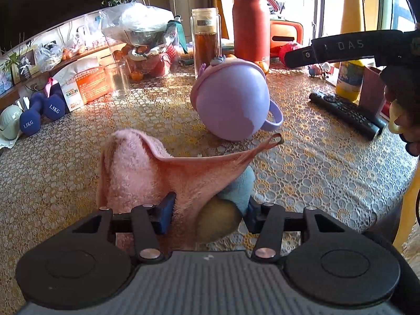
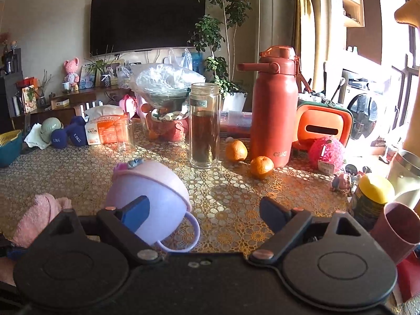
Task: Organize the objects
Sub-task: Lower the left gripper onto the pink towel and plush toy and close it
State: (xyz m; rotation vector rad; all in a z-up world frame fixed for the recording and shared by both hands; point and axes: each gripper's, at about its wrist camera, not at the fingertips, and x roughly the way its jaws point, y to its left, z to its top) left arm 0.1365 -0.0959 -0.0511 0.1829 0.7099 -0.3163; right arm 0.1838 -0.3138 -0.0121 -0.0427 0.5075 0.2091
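My left gripper (image 1: 208,214) is shut on a pink towel (image 1: 147,173), bunched between its blue pads together with a blue and tan soft piece (image 1: 231,199). The towel is held just above the lace tablecloth (image 1: 315,162). A purple round cup (image 1: 231,102) with a pink lid lies tipped on its side just beyond the towel. In the right wrist view my right gripper (image 2: 204,210) is open and empty, just behind the purple cup (image 2: 152,197); the towel (image 2: 36,215) shows at the left edge.
A red bottle (image 2: 273,110), a glass tea jar (image 2: 204,126), two oranges (image 2: 261,166), a pink fuzzy ball (image 2: 326,152), an empty glass (image 2: 126,136), blue dumbbells (image 2: 69,136) and a tissue pack (image 2: 105,128) stand behind. Remotes (image 1: 346,113), a yellow-lidded jar (image 2: 372,197) and a maroon cup (image 2: 396,225) sit at right.
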